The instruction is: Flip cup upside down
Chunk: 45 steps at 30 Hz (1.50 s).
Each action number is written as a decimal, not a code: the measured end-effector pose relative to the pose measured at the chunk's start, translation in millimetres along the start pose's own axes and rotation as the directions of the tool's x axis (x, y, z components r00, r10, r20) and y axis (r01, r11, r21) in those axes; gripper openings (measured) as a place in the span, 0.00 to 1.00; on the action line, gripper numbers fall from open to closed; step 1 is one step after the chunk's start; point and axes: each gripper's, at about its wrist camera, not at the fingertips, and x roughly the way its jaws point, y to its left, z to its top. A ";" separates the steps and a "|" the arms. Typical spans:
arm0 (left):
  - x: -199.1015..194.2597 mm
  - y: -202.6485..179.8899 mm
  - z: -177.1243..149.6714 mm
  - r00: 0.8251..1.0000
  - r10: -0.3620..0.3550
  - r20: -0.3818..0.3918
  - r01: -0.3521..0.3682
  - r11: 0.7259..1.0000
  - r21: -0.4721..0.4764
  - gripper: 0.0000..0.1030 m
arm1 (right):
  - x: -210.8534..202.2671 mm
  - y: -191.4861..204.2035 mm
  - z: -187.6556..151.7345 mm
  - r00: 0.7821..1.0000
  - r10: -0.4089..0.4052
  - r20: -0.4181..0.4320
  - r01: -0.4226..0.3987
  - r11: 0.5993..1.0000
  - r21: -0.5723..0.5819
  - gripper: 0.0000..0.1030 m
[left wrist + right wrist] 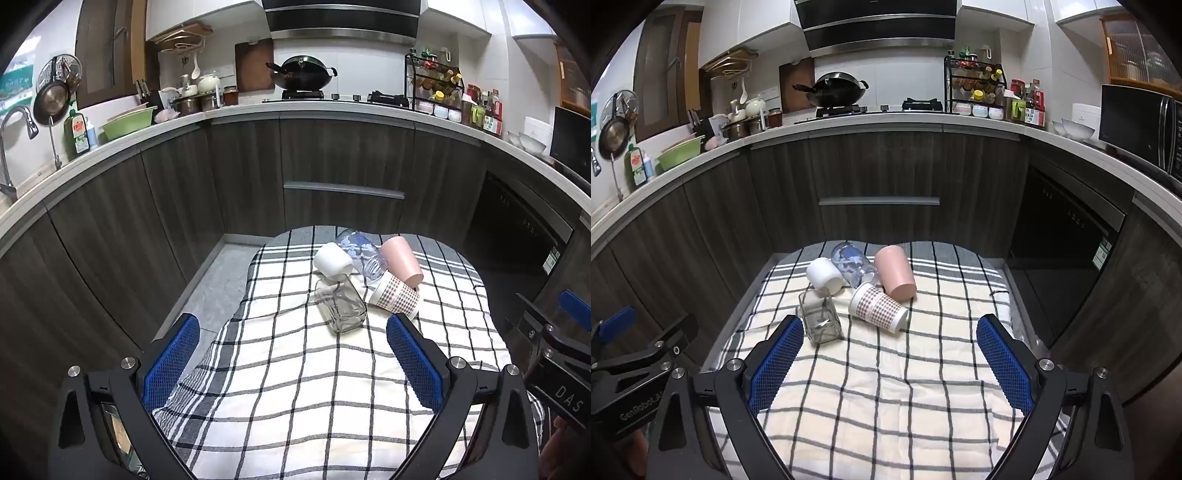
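Nearest the cameras, the left gripper and the right gripper each hang over the near part of a checked cloth with their blue-padded fingers spread wide and nothing between them. Past the fingertips, five cups lie on their sides in a tight cluster on the cloth. The closest is a clear square glass cup, just beyond the right gripper's left finger in the right wrist view. Beside it lies a houndstooth paper cup, its mouth facing toward the clear glass. Behind these, a white cup, a clear cup with blue print and a pink cup lie in a row, touching or nearly touching one another. Farther back stand dark wood cabinet fronts under a pale countertop, and on the hob a black wok.
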 end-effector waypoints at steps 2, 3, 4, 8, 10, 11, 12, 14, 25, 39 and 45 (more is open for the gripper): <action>-0.4 1.0 0.5 1.000 0.001 0.006 -0.001 1.000 -0.003 1.00 | -0.2 0.0 0.0 1.000 -0.003 0.001 0.003 1.000 -0.003 0.92; -0.5 1.6 0.8 1.000 -0.003 0.008 0.003 1.000 -0.004 1.00 | -0.3 0.0 0.1 1.000 -0.003 0.000 0.003 1.000 -0.004 0.92; 0.5 1.0 -0.7 1.000 -0.001 0.002 0.001 1.000 0.000 1.00 | -0.3 0.2 0.2 1.000 -0.004 -0.001 0.004 1.000 -0.005 0.92; 0.0 2.5 -1.6 1.000 -0.004 -0.006 0.004 1.000 -0.002 1.00 | -0.7 -0.1 0.3 1.000 -0.002 0.001 0.002 1.000 -0.003 0.92; -0.6 1.9 -1.3 1.000 -0.003 -0.002 0.003 1.000 0.000 1.00 | -0.7 -0.3 0.5 1.000 -0.003 0.002 0.003 1.000 -0.005 0.92; -0.8 2.0 -0.8 1.000 -0.002 -0.001 0.002 1.000 -0.001 1.00 | -0.6 -0.5 0.6 1.000 -0.003 0.002 0.003 1.000 -0.005 0.92; -0.3 1.3 0.1 1.000 0.000 0.001 0.000 1.000 0.000 1.00 | -0.6 -0.5 0.7 1.000 -0.002 0.002 0.002 1.000 -0.005 0.92; -1.7 1.5 0.3 1.000 0.000 0.005 0.000 1.000 0.002 1.00 | -1.2 -0.5 0.7 1.000 -0.003 0.004 0.003 1.000 -0.004 0.92; -1.2 2.3 -1.2 1.000 0.000 0.008 0.000 1.000 0.002 1.00 | -2.8 1.7 2.6 1.000 -0.001 0.003 0.001 1.000 -0.004 0.92; -3.1 1.0 -0.2 1.000 -0.002 0.006 0.002 1.000 0.003 1.00 | -1.1 0.2 1.6 1.000 0.002 -0.004 -0.002 1.000 0.000 0.92; -3.4 1.1 -0.5 1.000 -0.002 0.006 0.002 1.000 0.002 1.00 | 4.3 0.6 -3.5 1.000 0.002 -0.011 -0.002 1.000 0.001 0.92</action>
